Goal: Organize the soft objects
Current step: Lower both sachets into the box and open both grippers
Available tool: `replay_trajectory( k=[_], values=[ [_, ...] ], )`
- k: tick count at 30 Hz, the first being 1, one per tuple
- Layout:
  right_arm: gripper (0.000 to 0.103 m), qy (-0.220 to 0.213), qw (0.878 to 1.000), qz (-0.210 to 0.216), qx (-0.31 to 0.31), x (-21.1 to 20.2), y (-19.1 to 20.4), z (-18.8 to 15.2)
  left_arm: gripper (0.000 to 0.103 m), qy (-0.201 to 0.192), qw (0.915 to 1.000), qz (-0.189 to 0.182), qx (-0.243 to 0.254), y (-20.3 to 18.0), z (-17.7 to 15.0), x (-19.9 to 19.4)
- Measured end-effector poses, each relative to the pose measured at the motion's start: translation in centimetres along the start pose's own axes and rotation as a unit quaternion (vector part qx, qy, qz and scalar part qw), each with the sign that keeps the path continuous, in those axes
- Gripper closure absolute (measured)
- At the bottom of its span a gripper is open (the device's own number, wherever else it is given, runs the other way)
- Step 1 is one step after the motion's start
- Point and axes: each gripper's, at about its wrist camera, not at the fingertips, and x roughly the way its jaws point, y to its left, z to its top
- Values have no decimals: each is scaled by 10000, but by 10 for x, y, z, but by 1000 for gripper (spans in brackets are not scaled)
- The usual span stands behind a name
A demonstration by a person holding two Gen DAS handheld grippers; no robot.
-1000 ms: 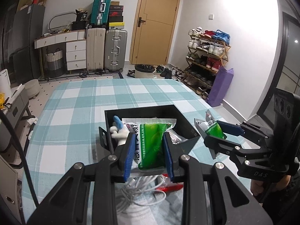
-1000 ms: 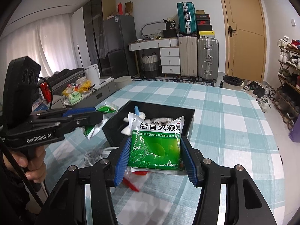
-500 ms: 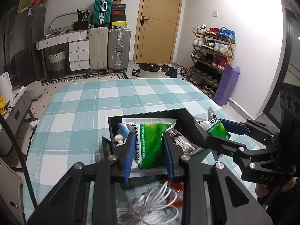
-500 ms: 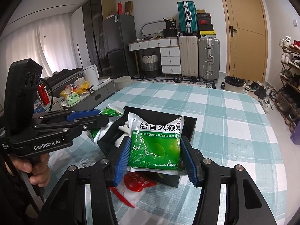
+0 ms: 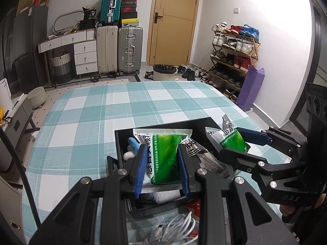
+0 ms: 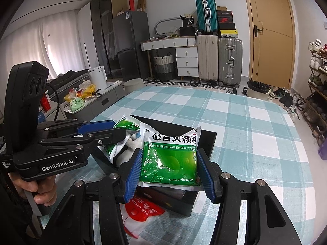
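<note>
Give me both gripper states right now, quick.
Left gripper: closed on a green medicine pouch.
Right gripper: closed on a second green medicine pouch.

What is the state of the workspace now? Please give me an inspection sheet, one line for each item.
Surface: checked tablecloth, teal and white, covers the table.
Job's things: black box open, holding soft items; left green sachet and right green sachet both held over it.
Clutter: red packet lies in front of the box.
Grippers: left hand-held gripper shut on the left green sachet; right hand-held gripper shut on the right green sachet.
Cables: white cable coiled on the cloth in front of the box.
Surroundings: suitcases, door, shoe rack.
</note>
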Motion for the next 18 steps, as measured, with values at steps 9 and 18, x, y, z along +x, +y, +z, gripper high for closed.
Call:
replay_trajectory(
  k=[9,18],
  values=[
    [49,155,9998,-10,-85,22,-2,1,75,54,9999,32,139,-1,-3,15],
    [50,260,9995,-70,-136,36,-7,-1,75,181,9998,16,111,1,-5,28]
  ],
)
